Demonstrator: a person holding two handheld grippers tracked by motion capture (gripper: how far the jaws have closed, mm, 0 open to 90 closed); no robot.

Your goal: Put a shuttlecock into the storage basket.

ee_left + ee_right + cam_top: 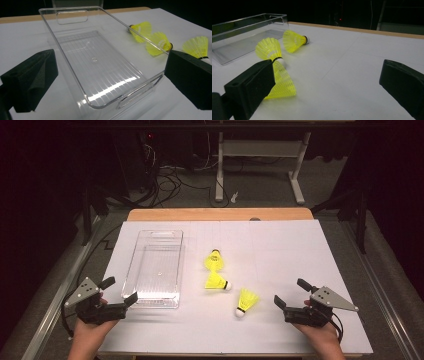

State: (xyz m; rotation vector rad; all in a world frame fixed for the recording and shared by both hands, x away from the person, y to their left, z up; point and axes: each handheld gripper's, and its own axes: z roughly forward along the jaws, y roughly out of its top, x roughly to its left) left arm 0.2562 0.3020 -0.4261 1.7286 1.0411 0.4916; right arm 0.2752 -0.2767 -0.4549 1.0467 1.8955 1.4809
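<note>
Three yellow shuttlecocks lie on the white table: one at the back (215, 260), one in the middle (216, 282), one nearest the front (247, 301). To their left stands a clear plastic tray (155, 267) with nothing in it. My left gripper (119, 291) is open at the tray's near left corner, and its view looks along the tray (62, 56). My right gripper (291, 293) is open to the right of the front shuttlecock (282, 82), whose cork is hidden behind the left jaw. Nothing sits between either pair of jaws.
The white sheet covers the table up to a wooden strip (220, 214) along the far edge. Bare sheet stretches to the right of the shuttlecocks. Beyond the table are a dark floor, cables and a white desk frame (260, 165).
</note>
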